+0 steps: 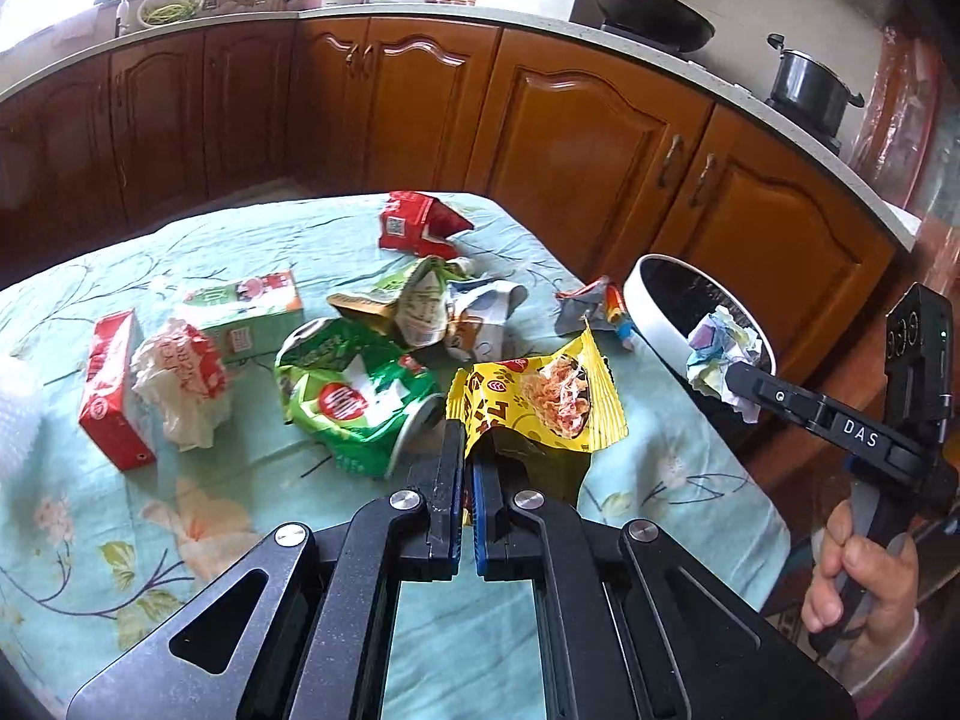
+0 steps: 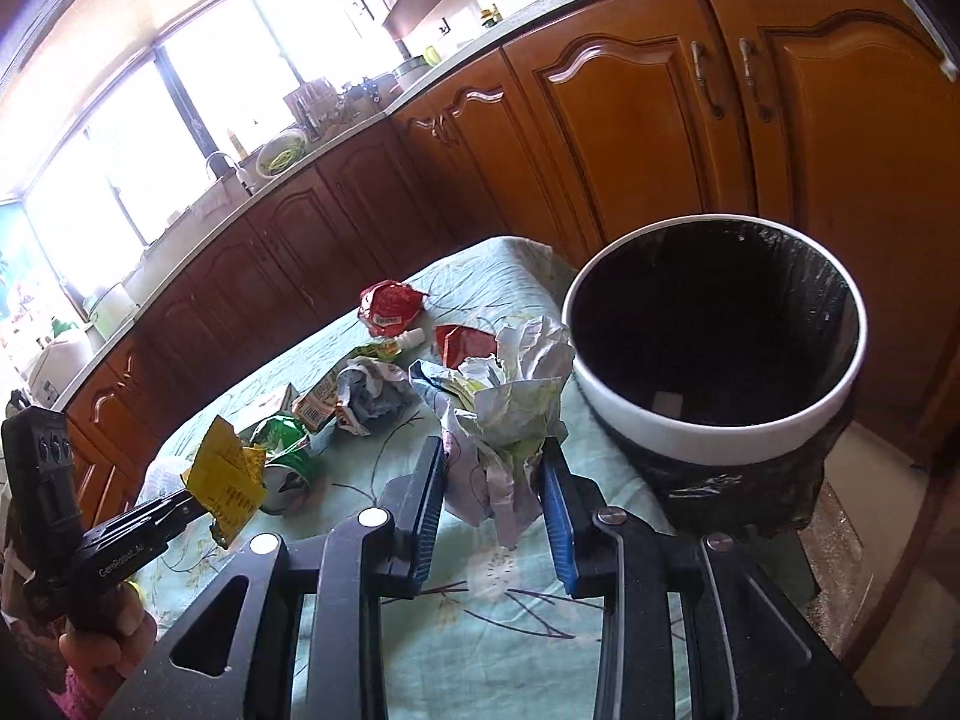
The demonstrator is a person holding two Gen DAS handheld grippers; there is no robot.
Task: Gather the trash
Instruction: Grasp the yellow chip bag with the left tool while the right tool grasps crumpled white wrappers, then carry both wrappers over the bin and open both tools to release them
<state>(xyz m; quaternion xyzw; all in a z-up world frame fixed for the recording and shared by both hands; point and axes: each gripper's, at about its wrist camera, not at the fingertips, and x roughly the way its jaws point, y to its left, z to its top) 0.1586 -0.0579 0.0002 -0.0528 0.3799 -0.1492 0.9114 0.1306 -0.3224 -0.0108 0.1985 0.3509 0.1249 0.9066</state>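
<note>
Close in, the left gripper (image 1: 467, 450) has its fingers pressed onto the lower edge of a yellow bag (image 1: 540, 396), glossy foil, torn open at the top. The right gripper (image 2: 493, 474) pinches a paper wad (image 2: 510, 402) between blue ribbed pads (image 2: 555, 516); the wad is crumpled, white with faint colour, and sits just short of the bin (image 2: 708, 438).

Under both lies a table (image 1: 198, 516) covered in pale green cloth printed with branches and blossoms, wrinkled.

Left of the left fingers sit a crushed green bag (image 1: 354, 396), a white-and-red wrapper (image 1: 180, 381) and a red carton (image 1: 111, 390). Beyond the fingertips lie a green box (image 1: 252, 306), crumpled printed wrappers (image 1: 432, 306) and, farthest, a red bag (image 1: 420, 225).

The bin stands ahead and right of the right fingers, at the table's edge: round, white rim, black liner. Its inside is too dark to read and its base is cut off.

Behind, brown wooden cabinets (image 1: 576, 138) with arched doors curve under a pale counter; a wok (image 1: 648, 12) and a pot (image 1: 810, 87) stand there. The window is blown out white.
</note>
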